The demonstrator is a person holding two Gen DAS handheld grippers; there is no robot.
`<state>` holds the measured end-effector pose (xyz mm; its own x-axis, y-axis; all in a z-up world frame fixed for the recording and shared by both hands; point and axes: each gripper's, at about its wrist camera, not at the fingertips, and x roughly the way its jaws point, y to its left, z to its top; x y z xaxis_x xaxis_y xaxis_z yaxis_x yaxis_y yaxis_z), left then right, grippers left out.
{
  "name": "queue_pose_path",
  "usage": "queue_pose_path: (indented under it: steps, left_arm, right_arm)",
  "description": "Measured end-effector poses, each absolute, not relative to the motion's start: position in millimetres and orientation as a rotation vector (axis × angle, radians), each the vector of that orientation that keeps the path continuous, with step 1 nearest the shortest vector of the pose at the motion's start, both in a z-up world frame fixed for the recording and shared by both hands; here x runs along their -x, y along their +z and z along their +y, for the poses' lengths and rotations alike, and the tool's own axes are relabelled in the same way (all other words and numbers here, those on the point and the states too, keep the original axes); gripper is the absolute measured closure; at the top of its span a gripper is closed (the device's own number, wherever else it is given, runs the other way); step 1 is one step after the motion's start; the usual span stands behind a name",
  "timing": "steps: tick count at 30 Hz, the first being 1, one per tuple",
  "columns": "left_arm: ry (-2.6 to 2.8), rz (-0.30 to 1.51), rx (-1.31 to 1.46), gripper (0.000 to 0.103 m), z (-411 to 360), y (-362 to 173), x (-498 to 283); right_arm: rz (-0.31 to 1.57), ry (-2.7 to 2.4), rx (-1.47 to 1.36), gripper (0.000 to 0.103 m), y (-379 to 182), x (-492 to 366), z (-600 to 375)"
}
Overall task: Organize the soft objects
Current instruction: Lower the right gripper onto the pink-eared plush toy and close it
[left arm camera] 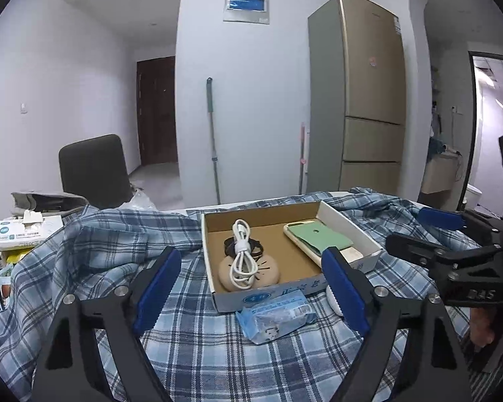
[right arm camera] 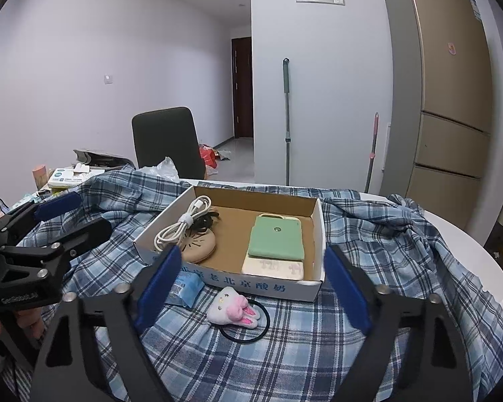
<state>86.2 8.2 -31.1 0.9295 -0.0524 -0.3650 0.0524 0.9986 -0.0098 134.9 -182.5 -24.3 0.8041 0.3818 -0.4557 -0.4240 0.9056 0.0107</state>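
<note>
Hovering apart over the plaid cloth (right arm camera: pixel 369 234), my left gripper (left arm camera: pixel 251 284) and right gripper (right arm camera: pixel 251 288) stand spread, empty. The cardboard box (right arm camera: pixel 318 234) holds cable (right arm camera: pixel 181 226) and phone cases (right arm camera: pixel 275 238). Tissue pack (left arm camera: pixel 275 315) and bunny hair tie (right arm camera: pixel 234 308) lie just before its near wall.

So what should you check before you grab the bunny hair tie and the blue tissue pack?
1. Left gripper open, fingers holding nothing: ok.
2. Right gripper open, holding nothing: ok.
3. Bunny hair tie lies free on the plaid cloth, outside the box: ok.
4. Blue tissue pack lies in front of the box: ok.
5. Bare floor left in the box: ok.
6. Two grippers apart: ok.
</note>
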Motion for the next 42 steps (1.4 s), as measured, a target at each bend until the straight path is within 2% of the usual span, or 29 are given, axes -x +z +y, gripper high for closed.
queue_pose_path:
  steps: [4, 11, 12, 14, 21, 27, 32, 34, 35, 42]
  left_arm:
    - [-0.035, 0.372, -0.006, 0.015, 6.9, -31.5, -86.5]
    - [-0.016, 0.411, 0.021, 0.013, 11.9, -34.1, -92.8]
    - [-0.02, 0.411, 0.023, 0.011, 12.1, -33.9, -92.4]
    - [-0.018, 0.407, 0.022, 0.0, 11.8, -33.1, -90.8]
    - [-0.012, 0.4, 0.031, 0.0, 13.8, -30.9, -90.0]
    - [0.075, 0.451, 0.098, 0.0, 30.6, -35.2, -97.9]
    - [0.068, 0.467, 0.161, 0.0, 43.8, -38.2, -99.8]
    - [0.06, 0.476, 0.15, 0.0, 41.1, -39.3, -101.3]
    - [0.059, 0.477, 0.143, 0.0, 39.7, -39.5, -101.5]
    - [0.061, 0.493, 0.137, 0.0, 37.1, -41.5, -104.1]
  right_arm:
    - [0.493, 0.434, 0.088, 0.028, -27.3, -139.1, -182.8]
    - [0.529, 0.454, 0.087, 0.03, -31.1, -141.5, -180.4]
    - [0.538, 0.46, 0.087, 0.03, -32.1, -142.2, -179.6]
    - [0.559, 0.471, 0.082, 0.03, -34.1, -144.0, -178.5]
    - [0.644, 0.492, 0.04, 0.03, -41.0, -155.4, -178.2]
    - [0.8, 0.532, 0.07, 0.031, -64.9, -171.3, -164.1]
    - [0.898, 0.526, 0.127, 0.047, -81.4, -187.4, -146.5]
    - [0.917, 0.527, 0.145, 0.049, -86.9, -191.4, -141.3]
    - [0.921, 0.52, 0.151, 0.053, -90.0, -192.8, -140.0]
    - [0.934, 0.507, 0.146, 0.067, -100.7, -194.9, -142.1]
